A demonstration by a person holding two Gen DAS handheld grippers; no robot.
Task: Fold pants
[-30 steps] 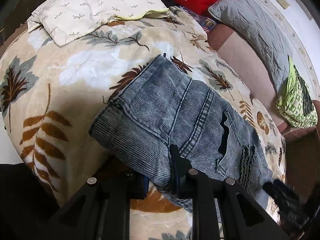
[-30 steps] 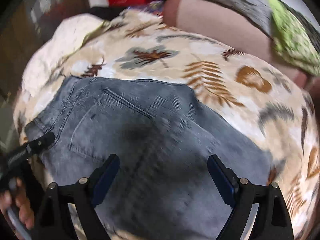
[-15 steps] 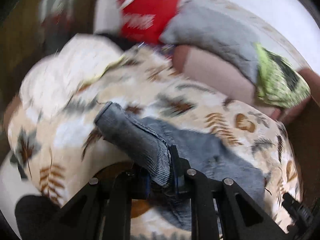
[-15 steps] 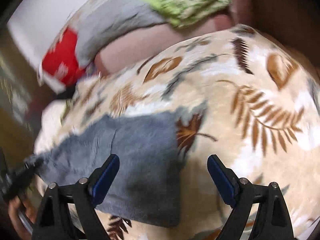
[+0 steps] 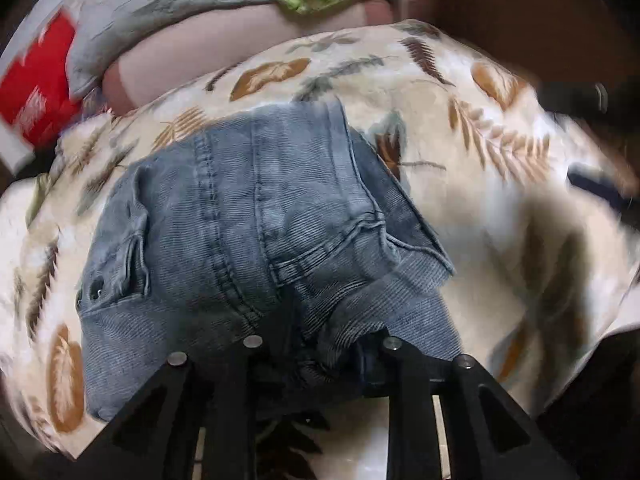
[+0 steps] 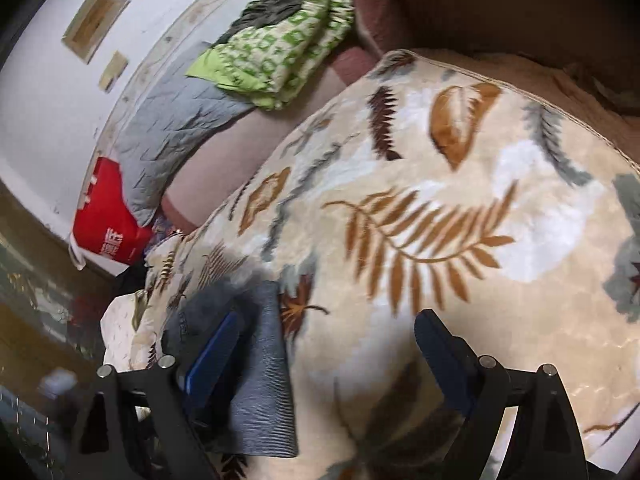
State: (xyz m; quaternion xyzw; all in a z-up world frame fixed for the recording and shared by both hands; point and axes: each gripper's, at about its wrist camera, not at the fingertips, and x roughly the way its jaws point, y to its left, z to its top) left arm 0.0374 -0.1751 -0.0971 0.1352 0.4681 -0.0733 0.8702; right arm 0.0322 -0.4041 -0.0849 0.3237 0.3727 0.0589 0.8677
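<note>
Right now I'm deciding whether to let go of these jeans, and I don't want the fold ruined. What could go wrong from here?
1. The left gripper, whose jaws have just been opening, has denim bunched between them; pulling away could drag the jeans and undo the fold.
2. The layers sit askew, with an under layer sticking out at the right, so the stack may slump on the soft leaf-print blanket.
3. The right gripper is open, holding nothing, so nothing pins the fold.

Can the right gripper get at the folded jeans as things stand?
Probably yes: the right gripper stands open over the leaf-print blanket, one finger already over the jeans edge, nothing between.
</note>
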